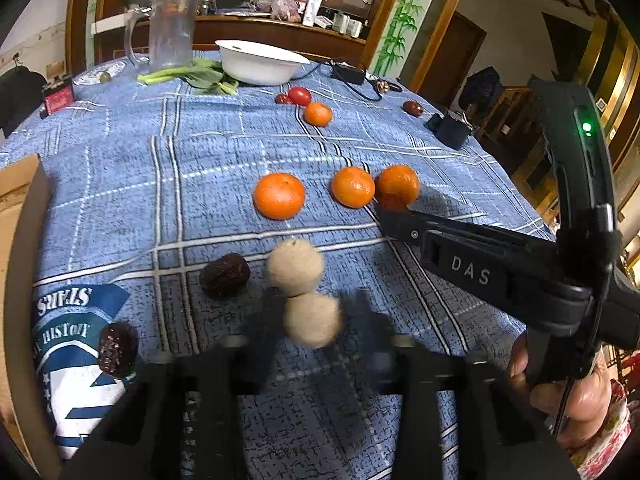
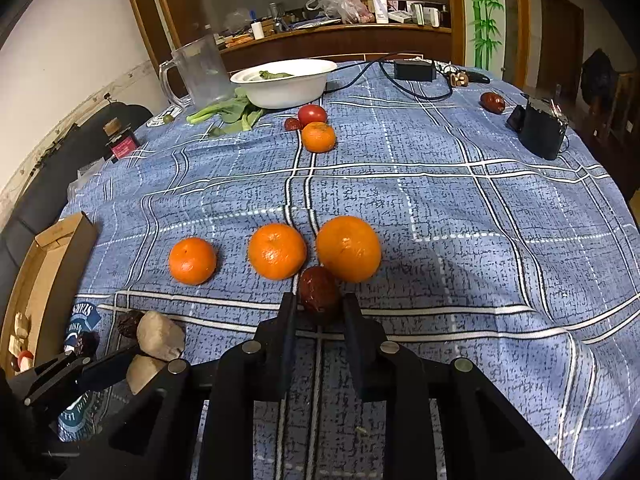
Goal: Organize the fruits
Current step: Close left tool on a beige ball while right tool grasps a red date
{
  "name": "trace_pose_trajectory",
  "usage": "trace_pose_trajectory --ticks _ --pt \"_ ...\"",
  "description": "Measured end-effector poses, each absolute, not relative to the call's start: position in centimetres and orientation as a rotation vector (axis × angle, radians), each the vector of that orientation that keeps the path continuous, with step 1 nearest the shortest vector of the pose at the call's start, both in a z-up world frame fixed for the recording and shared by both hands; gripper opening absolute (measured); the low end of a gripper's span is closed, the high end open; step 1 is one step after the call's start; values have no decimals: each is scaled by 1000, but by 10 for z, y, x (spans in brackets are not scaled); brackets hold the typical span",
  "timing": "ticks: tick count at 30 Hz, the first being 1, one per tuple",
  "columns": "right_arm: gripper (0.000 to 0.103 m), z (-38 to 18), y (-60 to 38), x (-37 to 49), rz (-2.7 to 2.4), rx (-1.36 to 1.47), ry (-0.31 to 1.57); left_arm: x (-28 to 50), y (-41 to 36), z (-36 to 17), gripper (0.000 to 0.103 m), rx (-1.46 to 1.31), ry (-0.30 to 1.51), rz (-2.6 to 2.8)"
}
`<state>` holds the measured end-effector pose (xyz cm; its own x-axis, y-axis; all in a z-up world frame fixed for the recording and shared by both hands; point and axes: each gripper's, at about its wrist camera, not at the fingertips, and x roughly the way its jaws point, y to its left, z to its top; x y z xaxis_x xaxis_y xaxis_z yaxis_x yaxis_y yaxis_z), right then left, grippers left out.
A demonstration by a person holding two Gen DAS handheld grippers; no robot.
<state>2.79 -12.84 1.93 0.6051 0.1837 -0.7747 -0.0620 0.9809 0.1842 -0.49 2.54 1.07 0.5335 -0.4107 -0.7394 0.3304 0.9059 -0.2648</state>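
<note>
Right wrist view: right claw clamped on red date; left claw on beige ball.

A wide stretch of bare desk is left open on the right. Passage ahead is blocked by three oranges; the left side seems crowded by a cardboard box.

Left claw clamps a beige ball (another touching it).

Both my grippers point down at an angle: left gripper clamped on something, right gripper pinched too, my hand wrapping its grip.
</note>
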Motion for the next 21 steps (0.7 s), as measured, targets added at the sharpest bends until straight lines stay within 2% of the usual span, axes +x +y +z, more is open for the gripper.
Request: trace_pose_trajectory --ticks 10,17,21 --pt "20 30 -142 -10 167 245 870 -15 25 20 27 -83 846 -463" --pt "21 30 -156 -16 163 306 886 -13 29 17 27 -111 867 -458" --pt "34 32 -151 7 150 288 907 -10 30 15 27 -119 881 -456"
